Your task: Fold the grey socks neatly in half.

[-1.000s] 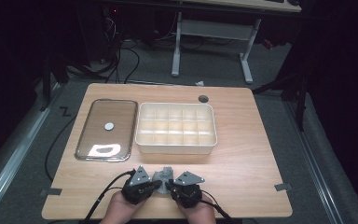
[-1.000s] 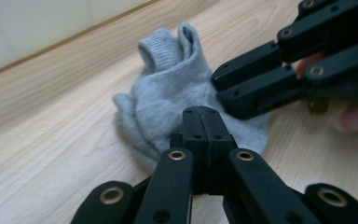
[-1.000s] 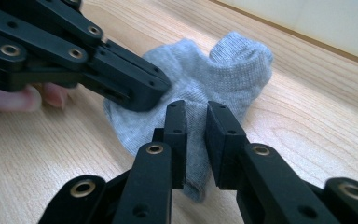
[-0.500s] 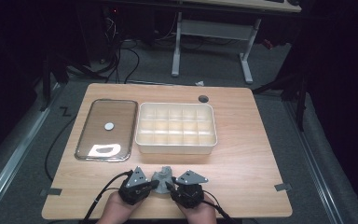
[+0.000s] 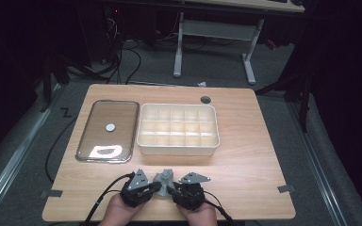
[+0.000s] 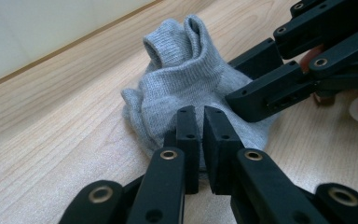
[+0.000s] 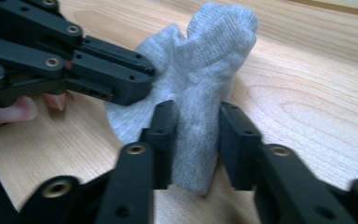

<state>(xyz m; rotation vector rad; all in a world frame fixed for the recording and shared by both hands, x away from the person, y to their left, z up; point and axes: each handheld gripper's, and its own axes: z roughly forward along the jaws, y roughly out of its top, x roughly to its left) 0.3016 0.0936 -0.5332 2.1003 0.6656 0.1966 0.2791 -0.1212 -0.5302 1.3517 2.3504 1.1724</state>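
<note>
Wooden table [image 5: 245,160] carries a grey sock [image 5: 164,178]; left gripper [image 6: 199,140] pinches its edge, jaws just easing apart; right gripper [image 7: 196,140] jaws, just closing, straddle a fold. No writing legible.

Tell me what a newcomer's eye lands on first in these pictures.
First, the bunched grey sock at the table's near edge, worked from both sides: the left gripper has its jaws nearly together on the fabric's edge, having just been opening slightly, and the right gripper straddles a thick fold, having just been closing. Behind it sit a cream divided tray mid-table and a clear lid to its left.
</note>
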